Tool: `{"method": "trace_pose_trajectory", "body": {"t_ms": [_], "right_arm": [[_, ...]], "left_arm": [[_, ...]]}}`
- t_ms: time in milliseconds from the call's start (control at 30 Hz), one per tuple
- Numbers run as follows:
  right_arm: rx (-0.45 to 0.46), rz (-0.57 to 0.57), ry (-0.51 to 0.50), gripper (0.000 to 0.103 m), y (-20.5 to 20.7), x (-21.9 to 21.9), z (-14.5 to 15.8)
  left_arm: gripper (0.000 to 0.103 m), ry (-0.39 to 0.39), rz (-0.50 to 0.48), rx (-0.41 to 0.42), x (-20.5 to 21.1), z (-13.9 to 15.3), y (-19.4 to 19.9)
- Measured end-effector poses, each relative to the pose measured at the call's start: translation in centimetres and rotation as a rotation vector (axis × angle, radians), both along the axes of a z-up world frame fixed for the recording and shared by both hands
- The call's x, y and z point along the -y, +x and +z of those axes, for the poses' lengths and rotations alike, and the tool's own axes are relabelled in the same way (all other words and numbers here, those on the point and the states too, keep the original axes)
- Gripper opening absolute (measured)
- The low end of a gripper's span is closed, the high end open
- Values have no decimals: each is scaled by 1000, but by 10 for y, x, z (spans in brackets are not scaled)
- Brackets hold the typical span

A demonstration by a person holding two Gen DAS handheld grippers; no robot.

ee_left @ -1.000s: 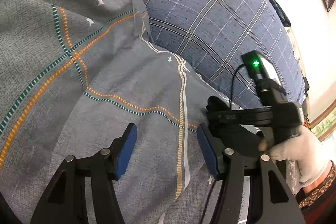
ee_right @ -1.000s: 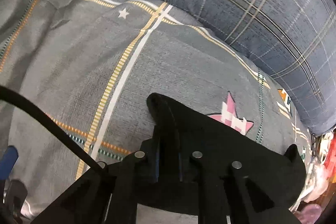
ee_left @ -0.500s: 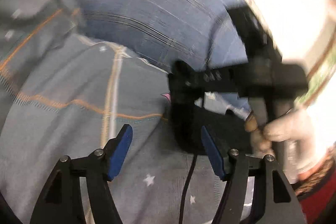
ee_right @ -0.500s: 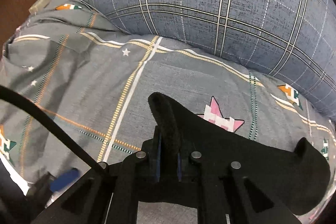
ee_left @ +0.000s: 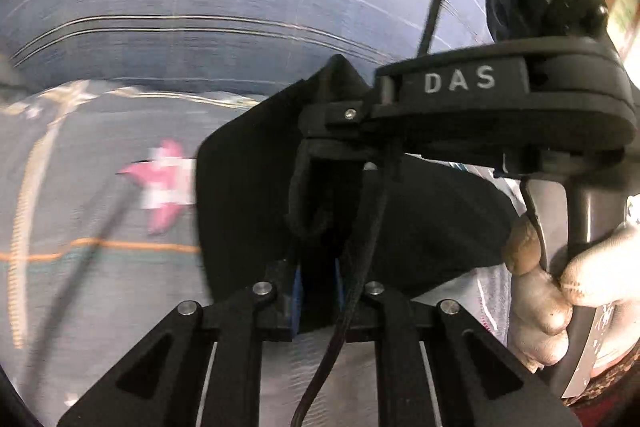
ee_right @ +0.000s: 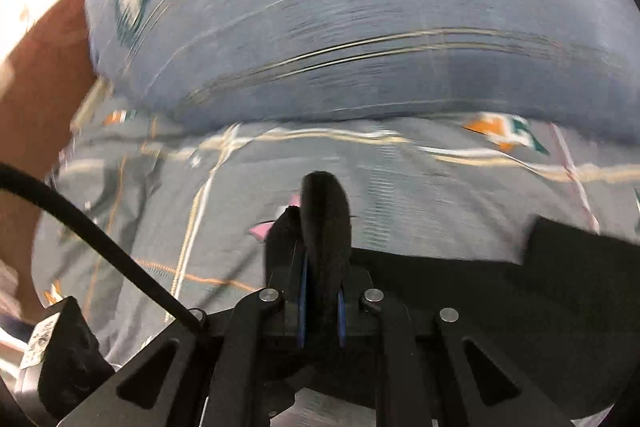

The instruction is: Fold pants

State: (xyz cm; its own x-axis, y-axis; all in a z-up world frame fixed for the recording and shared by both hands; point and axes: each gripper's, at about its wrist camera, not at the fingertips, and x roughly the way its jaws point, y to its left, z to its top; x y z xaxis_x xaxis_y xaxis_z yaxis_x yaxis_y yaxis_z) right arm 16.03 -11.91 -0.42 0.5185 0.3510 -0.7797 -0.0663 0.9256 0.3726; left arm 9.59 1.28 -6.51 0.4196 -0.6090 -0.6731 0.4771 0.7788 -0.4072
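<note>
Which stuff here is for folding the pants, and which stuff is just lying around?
For the job:
- black pants
- left gripper, shut on the pants
- right gripper, shut on the pants

Just lying about:
- grey patterned bedsheet
- blue plaid pillow

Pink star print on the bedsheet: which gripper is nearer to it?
Hard to separate. Both the left gripper and right gripper are shut on the black pants, with the pink star print just beyond the cloth, left of each one's fingers.
</note>
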Motion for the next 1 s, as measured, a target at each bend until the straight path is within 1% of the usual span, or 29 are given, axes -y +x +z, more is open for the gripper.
{"method": "trace_pose_trajectory", "body": {"t_ms": [67,167,200,233,267,300,333,367,433,500,533,567,600,633,667,700,733,767,800,833,867,900,933,1000], "right_arm": [[7,-52,37,11,-11,34,-7],[-3,-133,101,11,-25,81,-28],[-10,-157,124,11,-31,95,-37],[-17,-177,144,11,-35,105,-45],[-25,-203,172,12,-40,117,-57],[-20,-214,200,13,-44,123,-64],[-5,-226,235,14,-48,129,-69],[27,-230,281,17,-53,134,-73],[86,-245,306,24,-62,141,-73],[130,-258,319,39,-68,144,-70],[150,-273,318,43,-71,146,-66],[175,-308,298,53,-76,148,-59],[206,-338,276,55,-81,151,-52],[242,-365,252,55,-86,152,-45],[297,-379,225,55,-95,151,-32],[348,-358,224,55,-104,149,-22],[377,-329,233,55,-109,146,-15],[418,-258,254,55,-113,135,-7],[432,-207,274,55,-114,127,-4],[430,-135,314,55,-112,116,-4],[397,-53,380,55,-107,104,-11],[365,-15,417,56,-102,95,-18],[320,4,428,56,-95,87,-29],[208,-49,336,56,-79,78,-57]], "left_arm": [[12,14,-27,0,23,-2,-2],[15,58,-70,-2,55,-11,-9],[17,85,-88,-1,66,-15,-13],[22,107,-98,5,72,-18,-16],[24,130,-105,25,78,-18,-21],[30,146,-115,45,82,-16,-26],[36,147,-135,41,83,-13,-34],[39,131,-154,27,80,-9,-39],[48,107,-167,26,68,2,-51],[55,100,-158,44,47,11,-66],[56,94,-143,51,33,16,-74],[56,92,-123,50,24,20,-77],[57,90,-100,47,13,23,-84],[57,91,-58,41,0,24,-89],[57,95,-22,35,-10,24,-93],[57,104,28,24,-26,26,-103],[57,105,61,17,-36,27,-108],[57,104,106,4,-50,29,-115],[57,102,147,-10,-62,33,-123],[57,98,198,-27,-77,38,-133],[57,95,235,-32,-89,43,-142],[57,94,265,-25,-100,48,-150],[57,100,308,-6,-112,54,-159],[57,106,383,33,-134,66,-171]]}}
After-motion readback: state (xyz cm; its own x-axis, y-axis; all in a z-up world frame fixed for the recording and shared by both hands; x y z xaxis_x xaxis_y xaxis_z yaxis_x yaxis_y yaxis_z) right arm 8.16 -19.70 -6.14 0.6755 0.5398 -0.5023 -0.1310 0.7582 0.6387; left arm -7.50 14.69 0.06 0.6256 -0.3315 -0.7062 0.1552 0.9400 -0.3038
